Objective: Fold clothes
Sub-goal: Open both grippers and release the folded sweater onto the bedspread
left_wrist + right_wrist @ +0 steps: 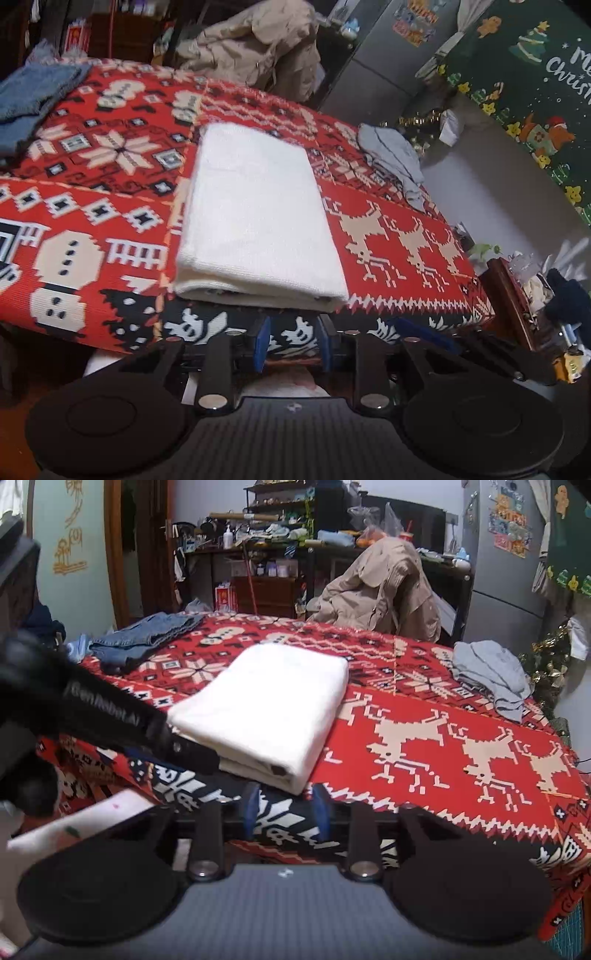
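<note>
A folded white cloth (pixel 255 218) (pixel 269 705) lies flat on the red patterned tablecloth (pixel 110 221) (pixel 443 738), its thick folded edge toward me near the table's front edge. My left gripper (pixel 293 341) stands open just below that edge, nothing between its blue pads. My right gripper (pixel 284 812) is open too, in front of the cloth's near right corner, empty. In the right wrist view the left gripper's black body (pixel 110 720) reaches in from the left, its tip beside the cloth's near left side.
Blue jeans (pixel 33 92) (pixel 147 635) lie at the table's far left. A crumpled grey garment (pixel 395 158) (pixel 491 675) sits at the far right. A beige jacket (pixel 384 590) hangs over a chair behind the table. A fridge (pixel 506 572) stands at the back right.
</note>
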Demonstrator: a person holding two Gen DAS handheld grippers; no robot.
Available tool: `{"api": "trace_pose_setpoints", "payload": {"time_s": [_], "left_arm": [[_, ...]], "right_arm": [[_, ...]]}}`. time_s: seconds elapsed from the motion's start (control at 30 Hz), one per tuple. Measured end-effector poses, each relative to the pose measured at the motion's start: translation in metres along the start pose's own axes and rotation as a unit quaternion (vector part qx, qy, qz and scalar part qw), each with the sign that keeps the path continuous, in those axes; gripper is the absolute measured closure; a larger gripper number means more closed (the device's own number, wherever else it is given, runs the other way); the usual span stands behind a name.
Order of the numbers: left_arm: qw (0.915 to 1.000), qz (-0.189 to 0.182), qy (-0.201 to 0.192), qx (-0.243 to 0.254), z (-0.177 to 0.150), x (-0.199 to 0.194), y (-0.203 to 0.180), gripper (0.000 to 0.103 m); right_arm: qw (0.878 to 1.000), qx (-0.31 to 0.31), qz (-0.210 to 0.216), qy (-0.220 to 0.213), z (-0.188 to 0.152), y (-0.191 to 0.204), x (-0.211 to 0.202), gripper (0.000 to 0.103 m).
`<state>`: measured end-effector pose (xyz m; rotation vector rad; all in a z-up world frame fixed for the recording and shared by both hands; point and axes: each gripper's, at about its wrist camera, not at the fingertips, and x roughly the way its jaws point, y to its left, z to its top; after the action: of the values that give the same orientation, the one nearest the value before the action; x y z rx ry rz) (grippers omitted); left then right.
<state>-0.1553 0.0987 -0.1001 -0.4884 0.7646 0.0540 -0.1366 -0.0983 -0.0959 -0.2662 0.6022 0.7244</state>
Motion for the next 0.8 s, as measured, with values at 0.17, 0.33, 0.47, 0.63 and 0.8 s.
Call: {"api": "trace_pose_setpoints", "payload": {"time_s": [0.17, 0.33, 0.47, 0.63, 0.8], "left_arm": [[0.9969, 0.049, -0.053, 0.032, -0.011, -0.010, 0.002, 0.062], [0.9926, 0.064, -0.089, 0.053, -0.018, -0.018, 0.006, 0.038], [0.9903, 0.077, -0.106, 0.047, -0.019, -0.024, 0.013, 0.028], [0.9861, 0.111, -0.118, 0.039, -0.019, -0.030, 0.021, 0.028], [0.9866, 0.116, -0.111, 0.030, -0.021, -0.030, 0.025, 0.028]], "right_arm": [[0.999, 0.027, -0.040, -0.017, -0.003, 0.011, -0.006, 0.013], [0.995, -0.007, -0.088, -0.049, -0.004, 0.032, -0.016, 0.001], [0.993, 0.007, -0.107, -0.047, 0.000, 0.031, -0.017, 0.001], [0.994, 0.039, -0.104, -0.018, 0.005, 0.017, -0.011, 0.001], [0.993, 0.055, -0.102, 0.022, 0.003, 0.006, 0.014, 0.055]]}}
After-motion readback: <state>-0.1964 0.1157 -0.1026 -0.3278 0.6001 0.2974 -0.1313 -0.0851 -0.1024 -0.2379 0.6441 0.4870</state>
